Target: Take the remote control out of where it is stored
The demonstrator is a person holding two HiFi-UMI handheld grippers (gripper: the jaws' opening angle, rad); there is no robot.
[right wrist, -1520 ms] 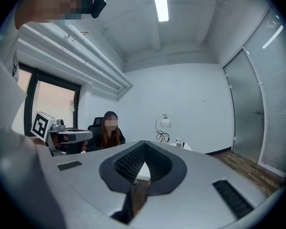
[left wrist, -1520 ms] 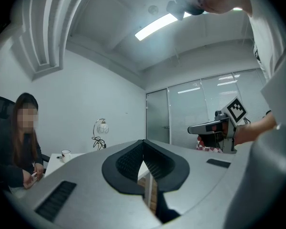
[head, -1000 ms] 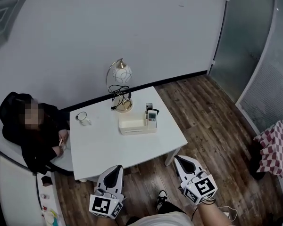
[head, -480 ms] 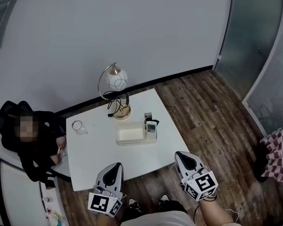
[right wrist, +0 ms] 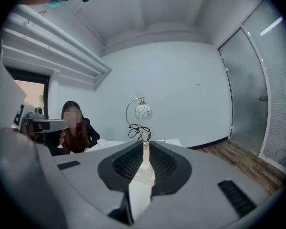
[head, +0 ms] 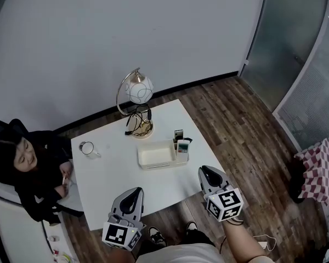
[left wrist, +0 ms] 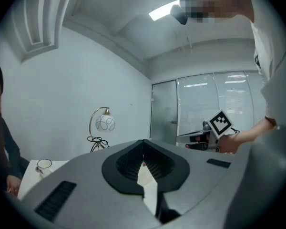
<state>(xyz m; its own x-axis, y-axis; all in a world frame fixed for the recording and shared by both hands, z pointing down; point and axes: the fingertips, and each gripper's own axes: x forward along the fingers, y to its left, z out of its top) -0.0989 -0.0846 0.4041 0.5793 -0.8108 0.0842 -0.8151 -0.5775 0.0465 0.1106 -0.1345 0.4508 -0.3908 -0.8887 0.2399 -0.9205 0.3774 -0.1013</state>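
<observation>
1. Jaws first: the left gripper [left wrist: 143, 144] is closed tip to tip. The right gripper [right wrist: 146, 146] is basically closed too, with just a sliver of a slit. Nothing is in either.
2. What's changed: the white square table [head: 115, 171] sits nearer than a second ago, and both grippers have come forward to its near edge. I'd call this the approach, with no reaching yet.
3. The cream rectangular organiser box [head: 156, 163] mid-table is still well apart from both grippers.
4. The white remote control [head: 183, 146] stands upright in the slot at the box's right end, untouched.
5. Hard to see: I can't identify the small dark upright thing [head: 178, 134] behind the remote. In both gripper views the jaws block the box.
</observation>
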